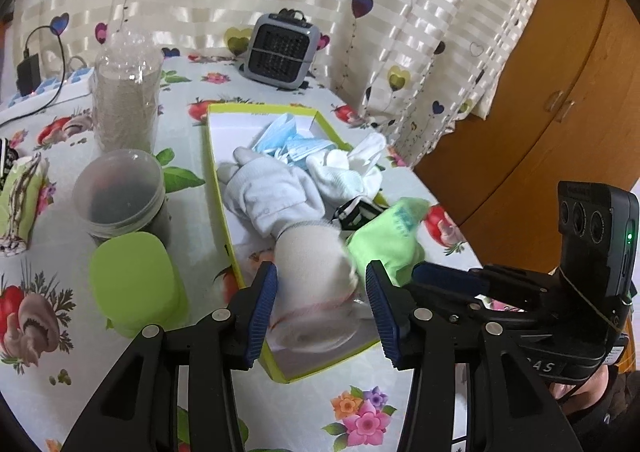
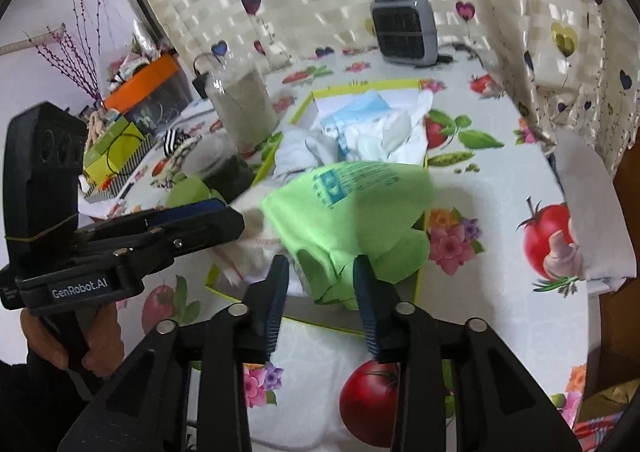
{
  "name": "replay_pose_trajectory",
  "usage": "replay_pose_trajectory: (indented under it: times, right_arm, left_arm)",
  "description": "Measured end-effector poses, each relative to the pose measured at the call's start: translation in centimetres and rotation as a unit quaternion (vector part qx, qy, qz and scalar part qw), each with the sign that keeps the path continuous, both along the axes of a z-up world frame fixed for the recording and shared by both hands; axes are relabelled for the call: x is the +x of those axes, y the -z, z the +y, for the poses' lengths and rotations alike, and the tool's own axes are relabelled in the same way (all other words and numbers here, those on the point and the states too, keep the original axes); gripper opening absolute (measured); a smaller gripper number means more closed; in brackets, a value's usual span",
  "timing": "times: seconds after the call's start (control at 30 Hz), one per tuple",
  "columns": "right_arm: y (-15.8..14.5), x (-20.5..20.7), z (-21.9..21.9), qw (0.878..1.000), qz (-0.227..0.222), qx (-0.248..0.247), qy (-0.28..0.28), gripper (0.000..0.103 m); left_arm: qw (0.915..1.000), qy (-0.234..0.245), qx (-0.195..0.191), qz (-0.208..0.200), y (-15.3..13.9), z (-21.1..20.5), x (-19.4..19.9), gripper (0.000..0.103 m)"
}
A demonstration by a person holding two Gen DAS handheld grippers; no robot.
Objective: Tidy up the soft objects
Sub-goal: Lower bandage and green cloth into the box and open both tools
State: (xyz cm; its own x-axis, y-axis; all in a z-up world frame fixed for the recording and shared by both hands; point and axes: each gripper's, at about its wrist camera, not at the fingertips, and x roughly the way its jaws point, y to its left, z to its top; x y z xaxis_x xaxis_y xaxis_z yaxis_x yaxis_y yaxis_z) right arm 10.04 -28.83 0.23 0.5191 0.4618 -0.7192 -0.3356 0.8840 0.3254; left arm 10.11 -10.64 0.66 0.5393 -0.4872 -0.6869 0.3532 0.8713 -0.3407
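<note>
Left gripper [image 1: 320,292]: jaws parted wide on either side of a white sock [image 1: 316,264], not pressing it; the sock lies at the near end of the yellow-rimmed box [image 1: 218,156] on the flowered tablecloth [image 1: 360,412]. Right gripper [image 2: 320,288]: jaws parted, a green cloth [image 2: 352,212] hanging between them over the box's near edge; whether it is pinched cannot be told. Box contents: white glove [image 1: 268,188], blue face masks [image 1: 292,144], further white socks [image 1: 348,172].

Bright, even light; fisheye-bent edges; nearest cloth motion-blurred.
</note>
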Motion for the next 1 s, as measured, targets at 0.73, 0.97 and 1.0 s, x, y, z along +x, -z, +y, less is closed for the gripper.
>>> replay_pose_trajectory:
  times: [0.73,0.97,1.0]
  right_arm:
    - [-0.8,1.1,-0.1,0.999,-0.013,0.009,0.037,0.026]
    - [-2.8,-0.4,1.7,0.999,-0.041,-0.009,0.021,0.031]
    - [-3.0,-0.6,2.0,0.999,-0.045,-0.009,0.017,0.037]
  left_arm:
    - [0.9990,-0.040,0.002,-0.022,-1.6,2.4,-1.7,0.045]
    - [0.9971,-0.064,0.014,-0.039,-2.6,3.8,-2.6,0.045]
    - [0.9968,-0.067,0.016,-0.041,-2.7,3.9,-2.8,0.045]
